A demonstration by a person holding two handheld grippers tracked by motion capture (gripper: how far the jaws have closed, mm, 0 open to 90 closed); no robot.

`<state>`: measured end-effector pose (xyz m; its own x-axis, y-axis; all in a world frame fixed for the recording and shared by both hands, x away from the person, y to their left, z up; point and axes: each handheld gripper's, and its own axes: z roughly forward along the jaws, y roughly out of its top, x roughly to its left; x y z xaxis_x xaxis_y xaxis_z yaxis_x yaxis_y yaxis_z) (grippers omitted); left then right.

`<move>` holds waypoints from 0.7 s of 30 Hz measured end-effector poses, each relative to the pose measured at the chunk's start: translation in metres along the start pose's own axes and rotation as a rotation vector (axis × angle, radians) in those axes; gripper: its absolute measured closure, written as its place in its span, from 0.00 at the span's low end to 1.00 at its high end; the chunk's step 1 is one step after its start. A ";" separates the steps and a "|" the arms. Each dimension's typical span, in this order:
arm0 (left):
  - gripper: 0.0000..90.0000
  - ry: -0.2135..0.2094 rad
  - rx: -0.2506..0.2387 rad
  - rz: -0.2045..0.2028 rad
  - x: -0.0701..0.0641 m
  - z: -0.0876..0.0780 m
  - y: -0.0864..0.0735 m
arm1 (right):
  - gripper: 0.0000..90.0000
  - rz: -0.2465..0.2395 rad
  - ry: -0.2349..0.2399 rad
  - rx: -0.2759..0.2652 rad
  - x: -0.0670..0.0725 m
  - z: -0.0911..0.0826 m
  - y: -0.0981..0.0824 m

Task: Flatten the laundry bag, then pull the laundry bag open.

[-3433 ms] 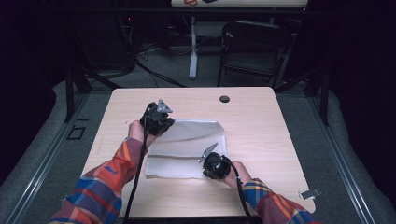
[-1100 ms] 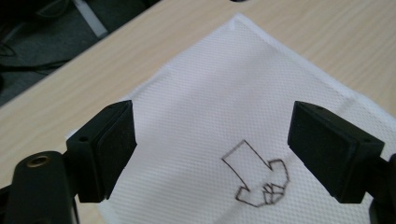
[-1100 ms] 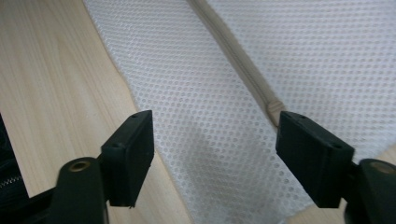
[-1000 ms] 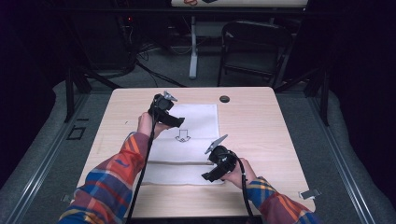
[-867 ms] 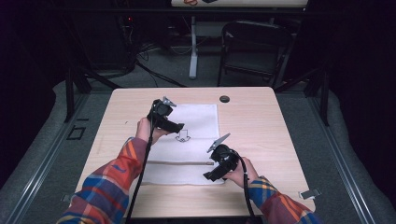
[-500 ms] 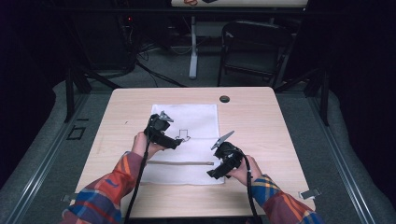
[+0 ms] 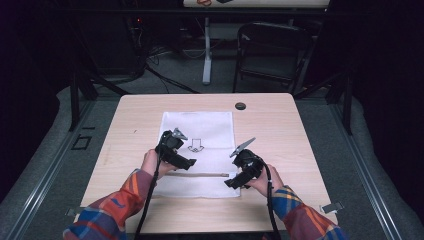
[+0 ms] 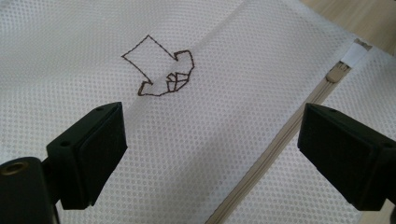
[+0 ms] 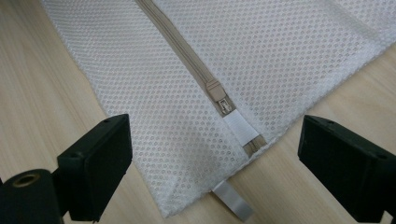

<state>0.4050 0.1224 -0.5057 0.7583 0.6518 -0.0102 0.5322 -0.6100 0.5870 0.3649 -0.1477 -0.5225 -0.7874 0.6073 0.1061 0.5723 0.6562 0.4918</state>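
Both the left claw and right claw hover spread and empty over the white mesh bag lying flat on the desk. Grabbing thin mesh (slippery stuff) risks missing the zipper pull or bunching fabric.

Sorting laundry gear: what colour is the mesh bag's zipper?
Beige, on the white mesh bag; its zipper shows best in the right gripper view.
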 end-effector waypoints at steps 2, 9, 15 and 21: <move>0.09 -0.006 0.005 0.005 -0.002 0.002 0.000 | 0.11 0.000 0.000 0.003 -0.001 -0.001 0.000; 0.09 -0.017 0.012 0.016 -0.009 0.006 -0.001 | 0.12 0.013 -0.006 -0.008 -0.004 -0.001 -0.004; 0.09 -0.045 0.004 0.032 -0.016 0.012 -0.002 | 0.15 0.016 -0.022 -0.024 -0.008 -0.003 -0.003; 0.16 -0.078 -0.008 0.051 -0.026 0.019 0.000 | 0.21 0.049 -0.033 -0.039 -0.014 -0.003 -0.007</move>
<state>0.3926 0.0964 -0.5206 0.8116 0.5827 -0.0430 0.4893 -0.6376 0.5950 0.3715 -0.1619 -0.5246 -0.7500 0.6534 0.1028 0.6004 0.6073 0.5203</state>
